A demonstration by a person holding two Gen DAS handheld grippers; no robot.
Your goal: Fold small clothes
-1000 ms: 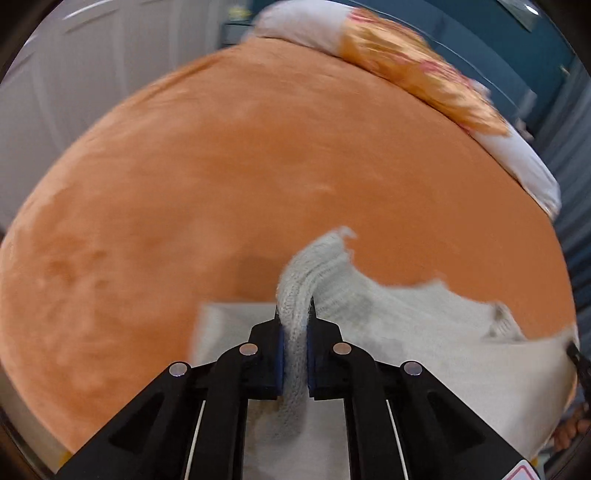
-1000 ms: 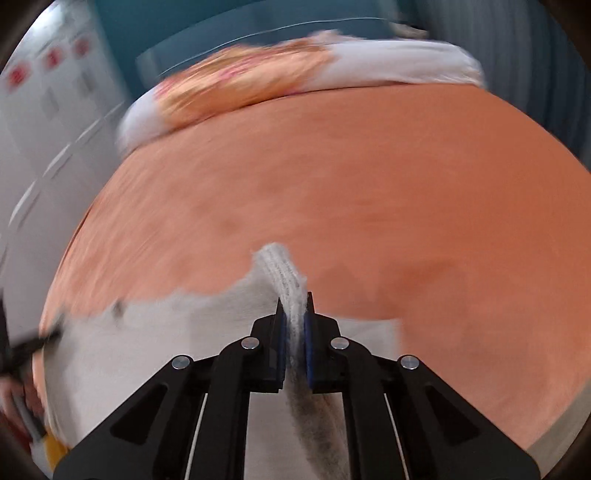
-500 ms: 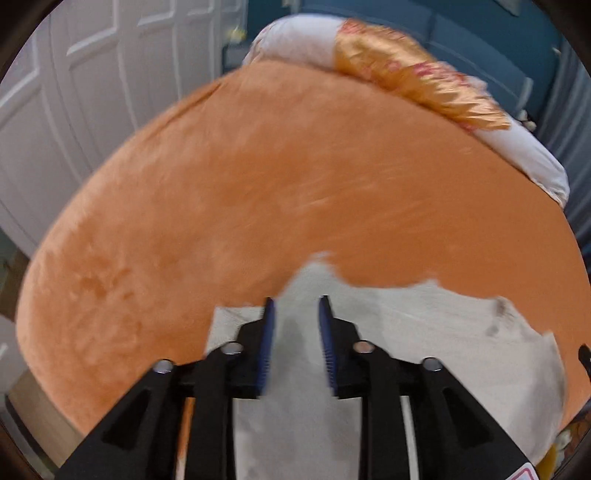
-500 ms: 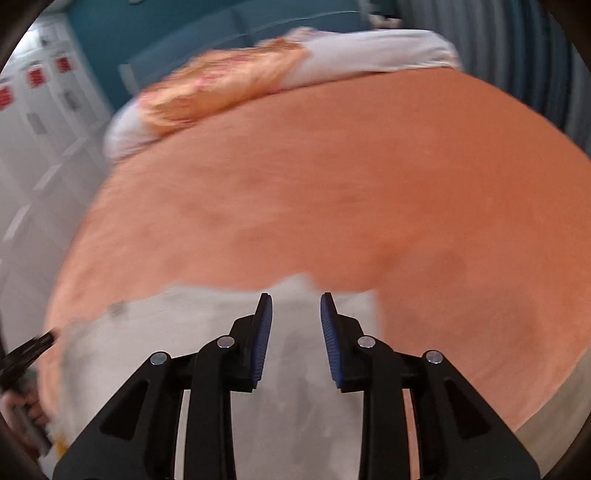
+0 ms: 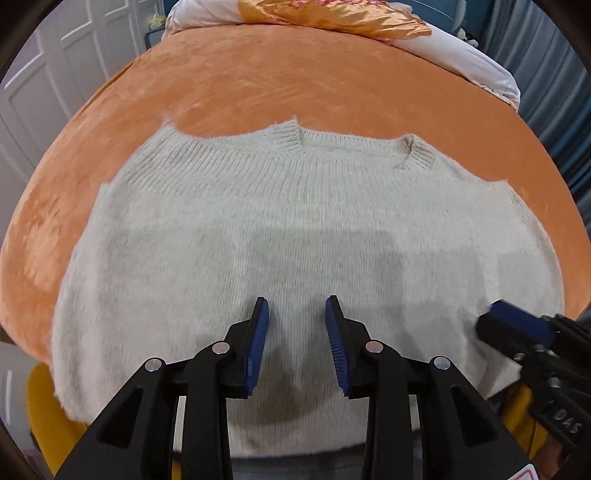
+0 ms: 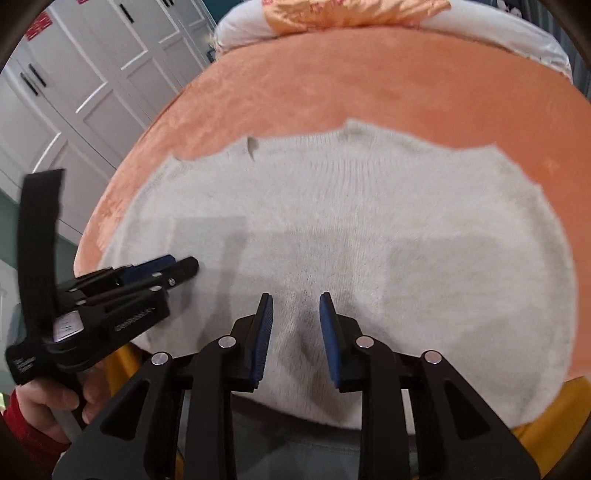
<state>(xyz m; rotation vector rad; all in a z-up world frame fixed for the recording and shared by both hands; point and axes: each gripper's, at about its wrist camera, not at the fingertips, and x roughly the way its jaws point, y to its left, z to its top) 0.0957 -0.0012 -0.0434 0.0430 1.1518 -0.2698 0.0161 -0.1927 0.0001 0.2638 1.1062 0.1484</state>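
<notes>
Now, my left gripper (image 5: 296,312) and right gripper (image 6: 296,308) spread, holding nothing | sweater (image 5: 295,229) hem cut off at bottom | pillow (image 5: 461,55) cropped up top | orange bedspread (image 5: 258,81) around

Orange bed (image 5: 258,85), white wardrobe doors (image 6: 92,74), pillows (image 5: 461,51)

Cream ribbed-knit sweater (image 5: 295,229) on an orange plush bed cover (image 5: 258,85). White pillow (image 5: 461,55) under a gold satin cloth with pink pattern (image 5: 332,14). Black left gripper (image 5: 296,325) and right gripper (image 6: 296,321) with blue pads. White panelled wardrobe doors (image 6: 92,74); red sleeve (image 6: 22,417).
</notes>
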